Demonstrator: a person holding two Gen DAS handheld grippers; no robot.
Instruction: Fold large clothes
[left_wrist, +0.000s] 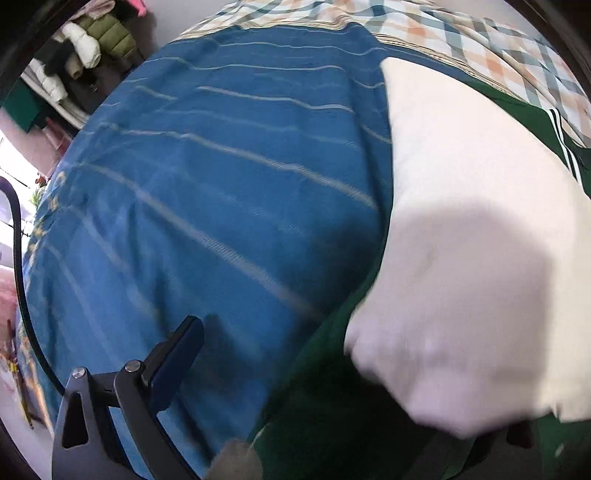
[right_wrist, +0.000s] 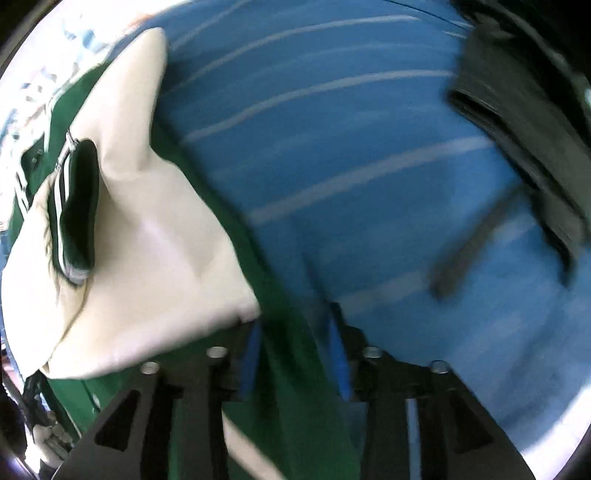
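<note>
Green-and-cream jacket (right_wrist: 147, 236) lies on the blue striped bedspread (left_wrist: 221, 184), which I take as reference. My right gripper (right_wrist: 295, 354) points down at the jacket's green edge, fingers apart with that fabric between them. My left gripper (left_wrist: 295, 424): only one finger (left_wrist: 177, 354) visible over the bedspread, so I cannot tell its state

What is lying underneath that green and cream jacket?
A blue striped bedcover shows around the green and cream jacket, which lies on it. At the far edge a checked quilt shows. Whatever sits directly beneath the jacket is covered.
</note>
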